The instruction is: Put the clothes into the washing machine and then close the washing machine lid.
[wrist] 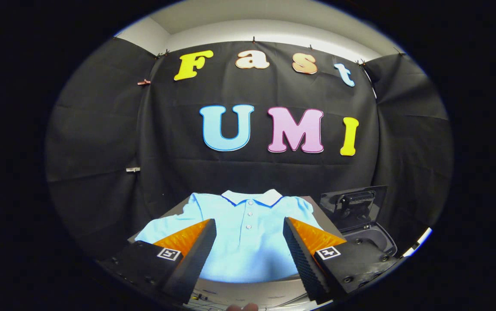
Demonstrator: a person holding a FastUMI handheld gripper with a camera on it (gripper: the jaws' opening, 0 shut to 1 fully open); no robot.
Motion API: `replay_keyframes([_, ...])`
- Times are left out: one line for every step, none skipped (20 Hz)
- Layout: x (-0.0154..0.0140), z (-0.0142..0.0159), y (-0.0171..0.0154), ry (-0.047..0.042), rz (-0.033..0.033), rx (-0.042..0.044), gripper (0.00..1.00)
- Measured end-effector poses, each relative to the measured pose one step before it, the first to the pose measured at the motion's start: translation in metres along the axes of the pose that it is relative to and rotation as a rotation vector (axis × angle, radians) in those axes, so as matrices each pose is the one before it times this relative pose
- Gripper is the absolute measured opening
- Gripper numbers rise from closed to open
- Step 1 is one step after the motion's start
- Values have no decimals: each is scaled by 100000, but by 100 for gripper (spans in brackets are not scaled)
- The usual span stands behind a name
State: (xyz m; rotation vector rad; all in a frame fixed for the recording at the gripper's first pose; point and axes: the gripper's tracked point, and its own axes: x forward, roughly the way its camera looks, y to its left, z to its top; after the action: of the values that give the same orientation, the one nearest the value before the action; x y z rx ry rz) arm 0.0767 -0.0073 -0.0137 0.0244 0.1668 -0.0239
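Hovering over the table [248,288], the gripper [250,226] has its jaws spread wide and pinching nothing, with the light blue polo shirt [248,233] lying flat between and just ahead of them, collar pointing away. Off beyond the right jaw sits the washing machine [371,239], its lid [351,205] standing up and open, the dark tub mouth just below it. Here's the risk, folks: the shirt is spread out flat, so a shallow pinch could catch only the top layer of cloth or slip off altogether, and a trailing sleeve may drape over the tub rim and stop the lid closing cleanly. A swing toward the machine could also clip that upright lid. The count: one shirt, one machine, one lid, two sleeves, and three buttons that I can make out on the placket.
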Motion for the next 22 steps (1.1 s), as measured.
replay_keyframes([1381, 13, -49, 3579, 152, 189, 98])
replay_keyframes([1503, 242, -195, 3231, -835, -258, 97])
replay_keyframes([1423, -183, -114, 5842, -51, 133, 98])
replay_keyframes([1335, 65, 230, 3702, 271, 701, 98])
replay_keyframes([1500, -29, 184, 3597, 373, -125, 98])
replay_keyframes([1271, 52, -181, 3457, -529, -1317, 98])
replay_keyframes([950, 7, 255, 3499, 563, -1275, 98])
replay_keyframes([1065, -98, 151, 3140, -21, -1177, 98])
replay_keyframes([818, 20, -44, 2560, -411, -1313, 98])
replay_keyframes([668, -447, -151, 4426, -543, -1123, 98])
replay_keyframes([776, -522, -230, 4213, -893, -228, 98])
replay_keyframes([576, -72, 237, 2821, 644, 543, 98])
replay_keyframes([613, -85, -4, 2892, -259, 443, 98])
replay_keyframes([679, -356, -157, 4009, -211, -41, 98])
replay_keyframes([754, -442, -296, 3908, -667, 333, 98])
replay_keyframes([710, -495, -115, 4427, 308, 553, 98])
replay_keyframes([456, -473, 192, 4482, 1835, 1008, 98])
replay_keyframes([133, 212, 14, 1605, 382, 669, 98])
replay_keyframes([216, -47, -20, 3337, 119, 745, 98])
replay_keyframes([109, 70, -199, 1365, -417, 138, 98])
replay_keyframes([-122, -59, -189, 1790, -839, 963, 98])
replay_keyframes([78, -344, 86, 1986, -552, -371, 97])
